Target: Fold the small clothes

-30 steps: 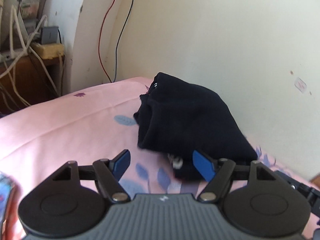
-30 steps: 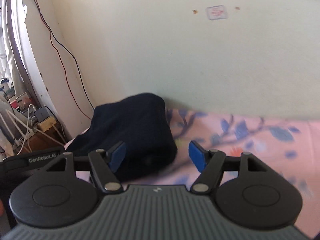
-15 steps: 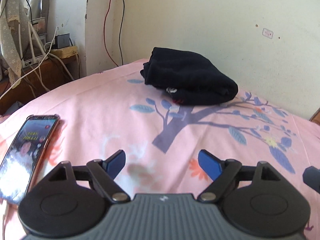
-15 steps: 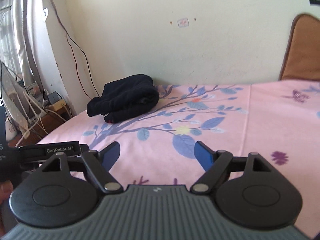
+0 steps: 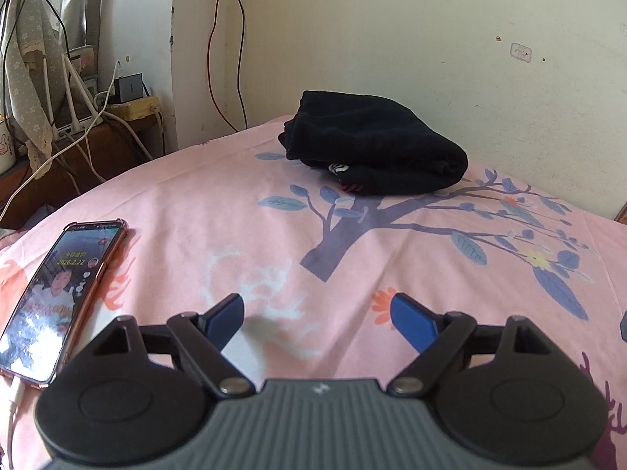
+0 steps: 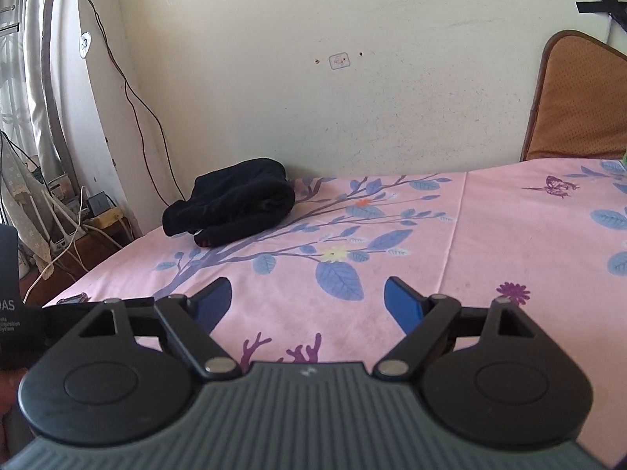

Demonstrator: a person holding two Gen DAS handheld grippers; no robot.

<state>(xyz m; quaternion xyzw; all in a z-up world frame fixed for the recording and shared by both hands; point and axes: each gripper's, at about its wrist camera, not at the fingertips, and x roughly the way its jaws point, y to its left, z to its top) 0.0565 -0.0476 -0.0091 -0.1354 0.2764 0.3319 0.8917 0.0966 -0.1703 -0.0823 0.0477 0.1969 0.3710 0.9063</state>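
A folded black garment [image 5: 372, 149] lies on the pink flowered bed sheet [image 5: 219, 211] at the far side, close to the wall. In the right wrist view the same black garment [image 6: 235, 203] sits far back on the left. My left gripper [image 5: 315, 301] hovers over bare sheet well short of it, its jaws opening with nothing between them. My right gripper [image 6: 306, 286] is also back from the garment, jaws opening, with only sheet [image 6: 509, 243] between the blue pads. The left gripper's black body [image 6: 15, 313] shows at the left edge of the right wrist view.
A phone [image 5: 58, 293] with its screen lit lies on the sheet at the near left. Beyond the bed's left edge stands a wooden table [image 5: 47, 164] with a router and cables. A brown cushion [image 6: 580, 105] leans on the wall at the right.
Both grippers have let go of the black garment and pulled back from it; it now lies folded on the sheet far ahead. Both pairs of jaws stand wider.
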